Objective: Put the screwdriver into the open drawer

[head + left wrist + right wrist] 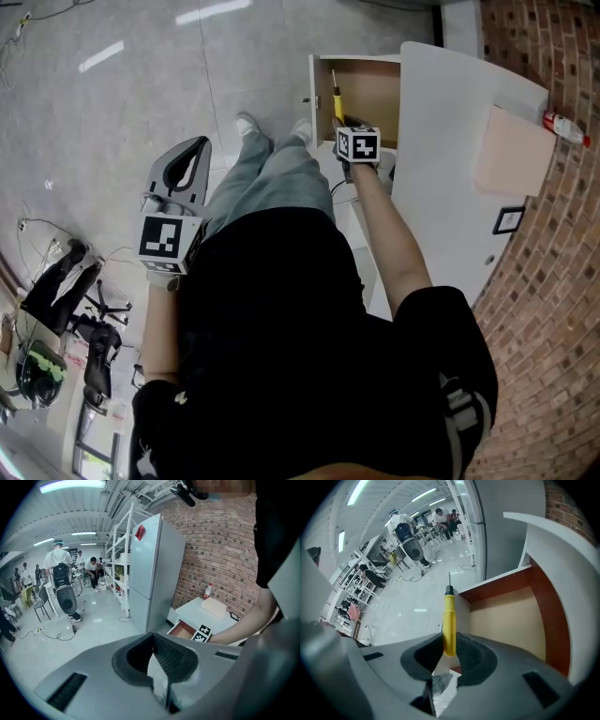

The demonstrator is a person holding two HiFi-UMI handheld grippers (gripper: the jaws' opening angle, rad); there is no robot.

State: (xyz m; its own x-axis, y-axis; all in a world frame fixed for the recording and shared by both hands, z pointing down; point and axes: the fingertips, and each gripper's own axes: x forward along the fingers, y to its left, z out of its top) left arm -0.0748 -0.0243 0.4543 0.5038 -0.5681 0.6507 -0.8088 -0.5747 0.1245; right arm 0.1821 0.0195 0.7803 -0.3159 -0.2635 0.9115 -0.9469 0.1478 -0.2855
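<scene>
A screwdriver with a yellow handle and a thin metal shaft sticks out of my right gripper, which is shut on the handle's lower end. It points steeply down over the open drawer, whose light wooden inside shows bare. In the head view the right gripper holds the screwdriver at the near left corner of the drawer. My left gripper hangs off to the left over the floor, jaws together with nothing in them. From the left gripper view, the drawer is far off.
The white cabinet top carries a beige box and a red-capped bottle by the brick wall. A white fridge stands beyond. People and chairs are far back; cables and a chair lie left.
</scene>
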